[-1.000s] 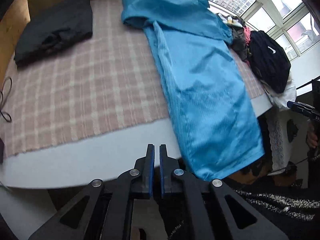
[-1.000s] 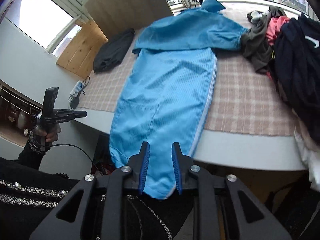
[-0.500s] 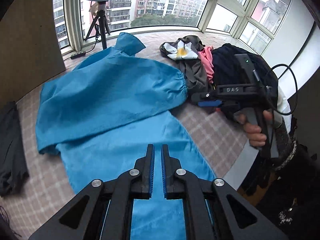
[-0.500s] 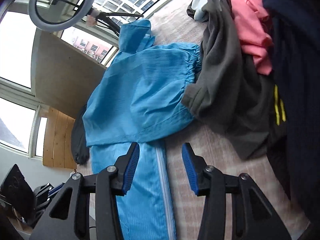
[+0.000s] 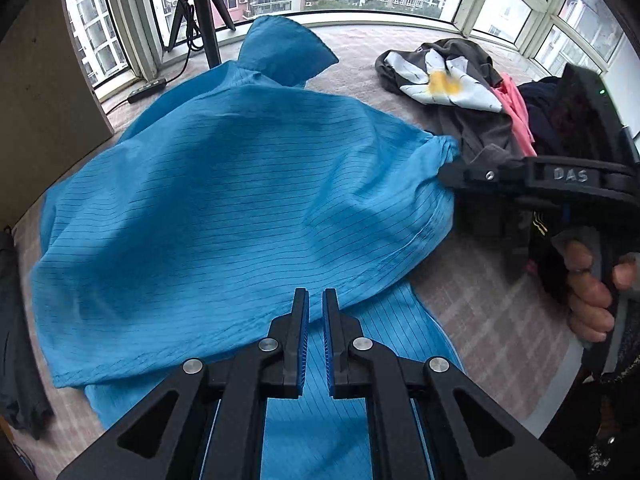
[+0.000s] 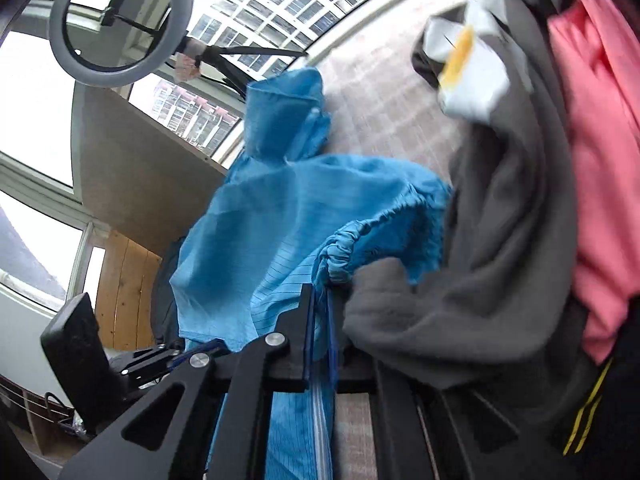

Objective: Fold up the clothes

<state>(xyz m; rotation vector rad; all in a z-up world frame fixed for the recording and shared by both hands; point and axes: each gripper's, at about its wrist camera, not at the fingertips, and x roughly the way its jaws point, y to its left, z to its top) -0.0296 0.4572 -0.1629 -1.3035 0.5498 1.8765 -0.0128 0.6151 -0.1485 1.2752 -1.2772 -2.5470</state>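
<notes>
Blue cloth fills both views: the blue garment (image 5: 224, 216) lies spread along the checked cloth of the bench (image 5: 484, 300), its hood (image 5: 280, 52) toward the windows and one sleeve folded across the chest, with the gathered cuff (image 5: 440, 152) reaching the side where the pile of clothes (image 5: 472, 92) sits. The right claw (image 6: 320, 312) is pinching that cuff (image 6: 344, 240) by its elastic, fingers pressed together on the fabric just where it brushes a grey garment (image 6: 480, 280), which looks like a hold meant to carry the sleeve over the body without dragging the neighbouring clothes along. The left claw (image 5: 314, 340) hovers low over the lower edge of the folded sleeve, its blue pads nearly together with a narrow gap and nothing between them; I judge it is placed there to pin or steady the fold line while the other side moves. In the left view a hand (image 5: 592, 292) grips the right tool's handle. A ring light (image 6: 120, 24) stands by the window, and a dark garment (image 5: 16, 320) lies at the bench's far left.
</notes>
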